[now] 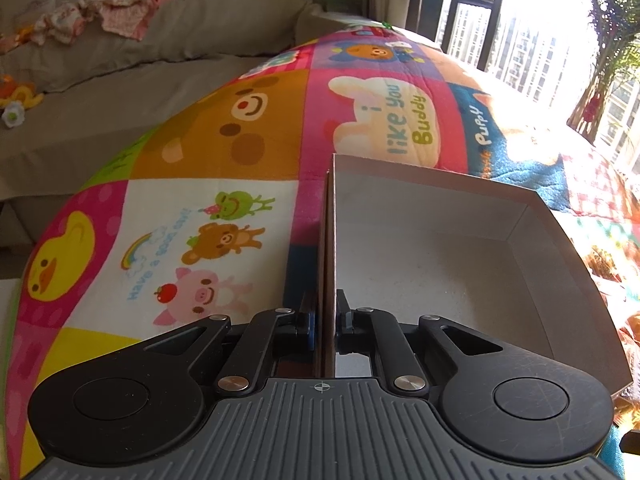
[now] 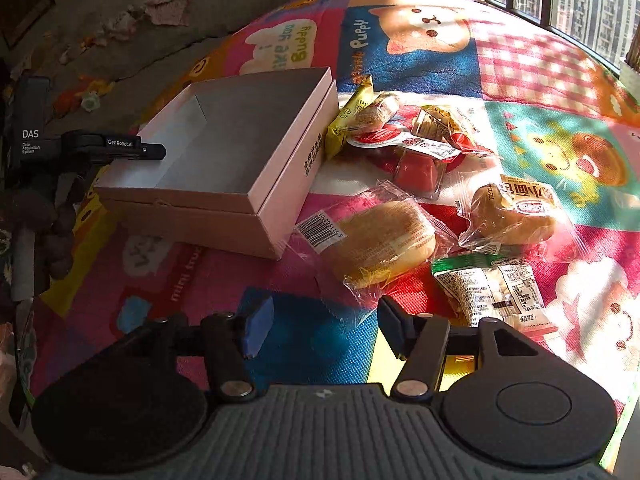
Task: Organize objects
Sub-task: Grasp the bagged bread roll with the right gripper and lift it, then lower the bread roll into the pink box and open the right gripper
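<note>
Left gripper (image 1: 323,322) clamping box (image 1: 440,256) wall (box empty), right gripper (image 2: 320,328) spread wide beside bun (image 2: 380,240).

Left wrist view hugging box (image 1: 440,264) wall, right wrist view farther back, same box

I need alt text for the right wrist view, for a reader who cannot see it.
An open right hand-held gripper hovers over a colourful cartoon play mat scattered with wrapped buns and snacks, the nearest a wrapped round bun. To their left, the left hand-held gripper grips the wall of an empty pink cardboard box.
</note>
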A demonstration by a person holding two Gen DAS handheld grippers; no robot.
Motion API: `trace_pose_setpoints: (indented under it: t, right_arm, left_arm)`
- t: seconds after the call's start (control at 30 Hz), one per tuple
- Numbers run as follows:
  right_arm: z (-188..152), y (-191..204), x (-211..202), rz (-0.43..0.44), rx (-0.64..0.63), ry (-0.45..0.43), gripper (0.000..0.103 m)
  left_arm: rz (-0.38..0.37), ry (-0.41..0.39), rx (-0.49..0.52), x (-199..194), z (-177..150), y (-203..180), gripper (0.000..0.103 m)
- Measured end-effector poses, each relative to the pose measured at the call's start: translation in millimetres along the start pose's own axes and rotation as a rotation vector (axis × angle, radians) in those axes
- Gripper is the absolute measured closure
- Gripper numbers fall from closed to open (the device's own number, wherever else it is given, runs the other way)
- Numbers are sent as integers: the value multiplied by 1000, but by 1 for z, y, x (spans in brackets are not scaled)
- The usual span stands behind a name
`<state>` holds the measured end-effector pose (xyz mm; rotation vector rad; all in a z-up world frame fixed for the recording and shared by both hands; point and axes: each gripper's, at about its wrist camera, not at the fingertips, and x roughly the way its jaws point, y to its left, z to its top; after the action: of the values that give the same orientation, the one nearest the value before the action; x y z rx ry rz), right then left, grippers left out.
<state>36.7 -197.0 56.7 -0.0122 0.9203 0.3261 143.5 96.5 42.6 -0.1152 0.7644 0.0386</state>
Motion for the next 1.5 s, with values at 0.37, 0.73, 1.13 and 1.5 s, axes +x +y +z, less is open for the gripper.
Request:
trace_pose_setpoints:
  t: [0.37,0.73,1.13,1.5]
  right_arm:
    - [43,-33,53,-104,342,32,19]
    - [15,-9,-3,-47,172,125,45]
    - [63,80,-68,167,-146,-109,45]
    - [165,72,79,144,-64,-29,45]
  left_arm:
    - [12,-26,14,-6,-7,-4,93]
    - [-5,-29,2,-7,-8,-1,92]
    - [-17,-28,-5,-7,-7,0,91]
    - [-42,-28,-14,-8,-8,4,90]
